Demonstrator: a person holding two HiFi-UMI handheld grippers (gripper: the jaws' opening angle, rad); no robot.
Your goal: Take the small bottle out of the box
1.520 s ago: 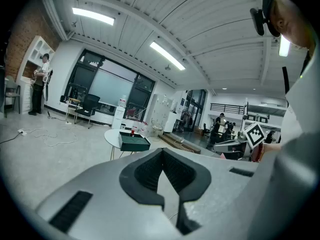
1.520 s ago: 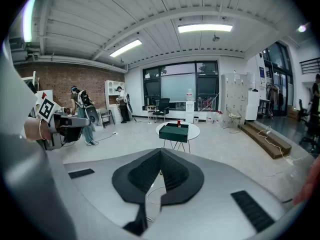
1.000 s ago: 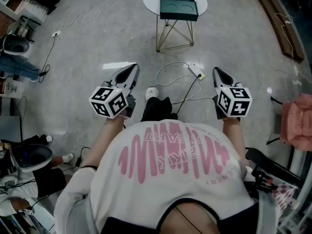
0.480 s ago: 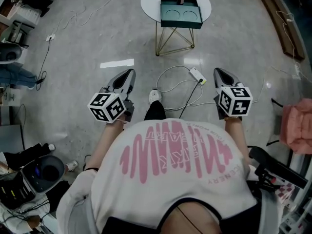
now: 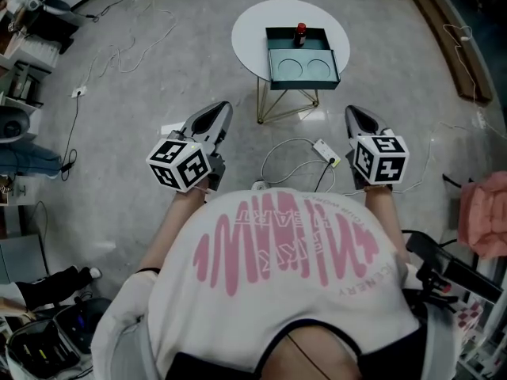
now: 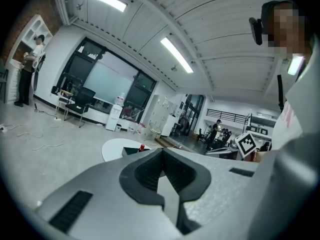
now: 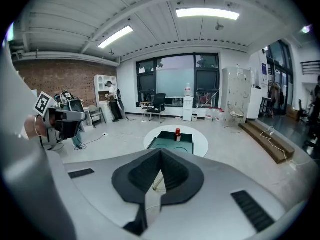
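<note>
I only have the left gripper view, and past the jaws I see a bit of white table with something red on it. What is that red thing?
Observer: In the head view it is the red cap of a small bottle. The bottle stands upright at the far side of an open dark green box on the round white table.
Operator: Anything else in the box?
Observer: Two round recesses on its near side, and neither seems to hold anything.
Operator: And the right hand-held gripper?
Observer: The right gripper view shows the right hand-held gripper with its jaws together and nothing between them. It is pointed toward the box.
</note>
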